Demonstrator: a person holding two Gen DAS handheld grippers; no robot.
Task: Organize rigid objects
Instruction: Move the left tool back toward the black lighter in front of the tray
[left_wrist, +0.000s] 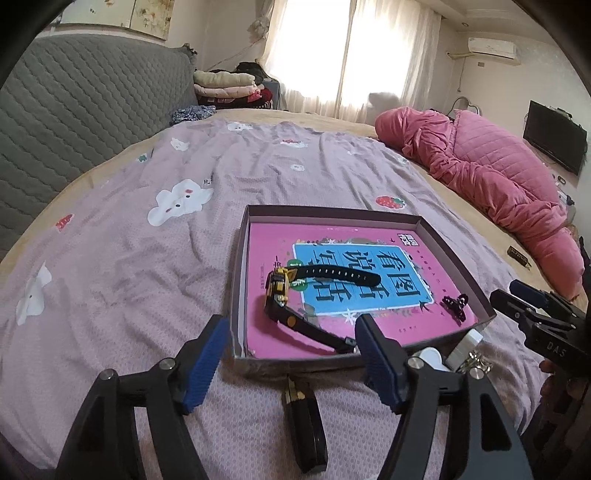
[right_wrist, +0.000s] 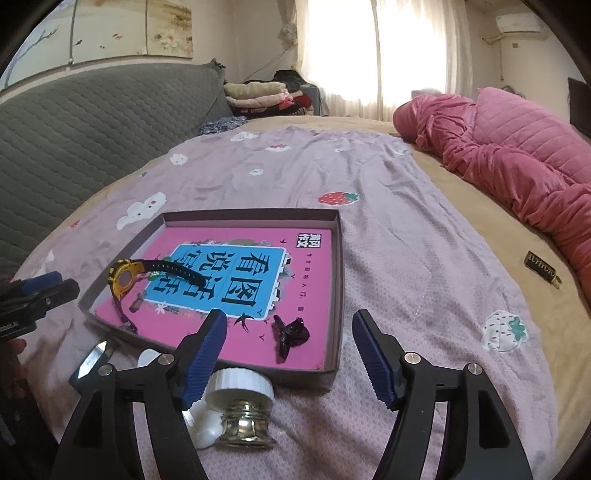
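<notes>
Bedroom tidy-up, mid-sort: you hold the left gripper (left_wrist: 290, 354) and the right gripper (right_wrist: 288, 354) over the near edge of a shallow box (right_wrist: 334, 280) on the bed (left_wrist: 110, 258), both sets of jaws spread wide with nothing between the pads

Already in the box, on a pink book (left_wrist: 266, 236) that lines its floor, lie a yellow-faced watch (left_wrist: 279, 286) with its black strap curled out, and a dark hair claw (right_wrist: 290, 332) near the right front corner. Left outside, on the bedspread just in front of the box wall: a black lighter-shaped item (left_wrist: 304, 417) under your left jaws, a small bottle with a white ribbed cap (right_wrist: 240, 384) lying under your right jaws, a white piece (right_wrist: 201, 424) beside it, and a slim blade-like object (right_wrist: 92, 360). A dark tag (right_wrist: 541, 264) sits well apart, towards the pink quilt (right_wrist: 517, 158)

The step in hand looks like choosing the next piece. Take the nearest to each gripper, bring the spread pads down on either side of its narrow width, and close on the body, not the cap, since the bottle may roll. Lift clear of the box wall before moving inward, and set down on bare book, away from the watch strap
</notes>
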